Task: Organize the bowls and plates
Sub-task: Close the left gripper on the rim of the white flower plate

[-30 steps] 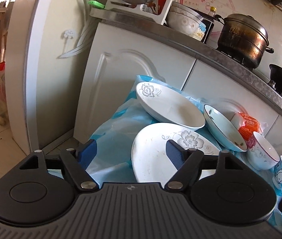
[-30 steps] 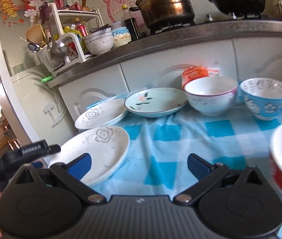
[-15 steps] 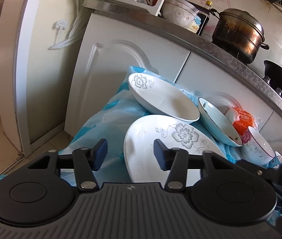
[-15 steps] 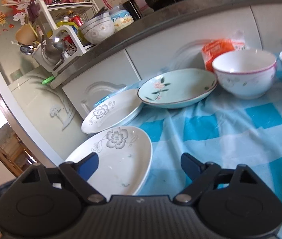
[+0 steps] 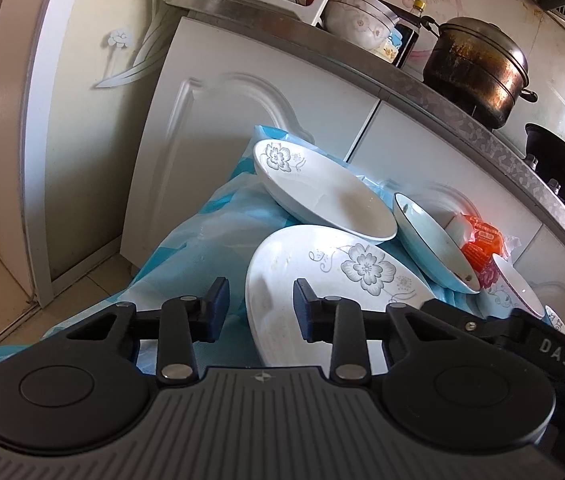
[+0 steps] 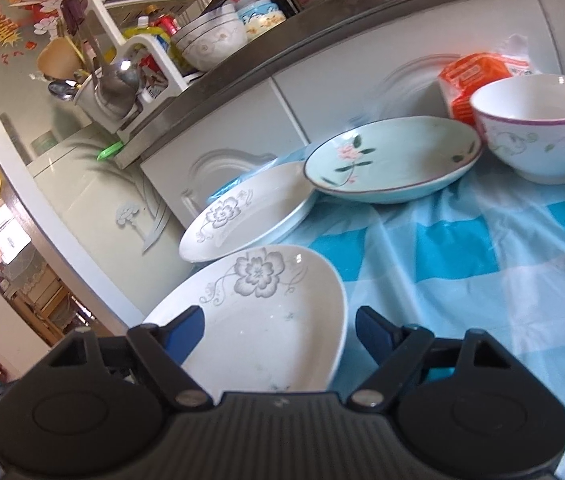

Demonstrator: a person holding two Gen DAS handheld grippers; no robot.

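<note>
Both grippers are on the nearest white flower plate (image 5: pixel 322 276), which sits at the desk's corner on the blue checked tablecloth (image 6: pixel 482 240). In the left wrist view the left gripper (image 5: pixel 260 314) straddles the plate's near rim, one blue finger (image 5: pixel 218 308) outside it at 9 o'clock, the other over the plate's inside at 3 o'clock. The fingers are closing, with the rim between them, but the pads do not press it yet: nothing is grasped.

The right wrist view gives the other side: the right gripper (image 6: pixel 278 334) has the same plate (image 6: pixel 266 320) between its fingers, left pad low over the plate's inside, right pad (image 6: pixel 370 330) just outside the rim. These fingers are closing too, a gap showing on both sides, so they hold nothing.

At 12 o'clock from that plate lies a second white flower plate (image 6: pixel 250 212), its rim tucked under the pale green plate (image 6: pixel 394 156). At 2 o'clock stands a white bowl with a purple rim (image 6: pixel 538 128), an orange packet (image 6: pixel 474 76) behind it.

Only the left view shows the steamer pot (image 5: pixel 478 68) and black wok (image 5: pixel 562 172) on the counter at 1 o'clock; the right view cuts them off at the top edge. Only the right view shows the utensil rack (image 6: pixel 122 76) in full. The right gripper's body (image 5: pixel 542 348) blocks the left view's 3 o'clock corner, hiding most of the bowl.
</note>
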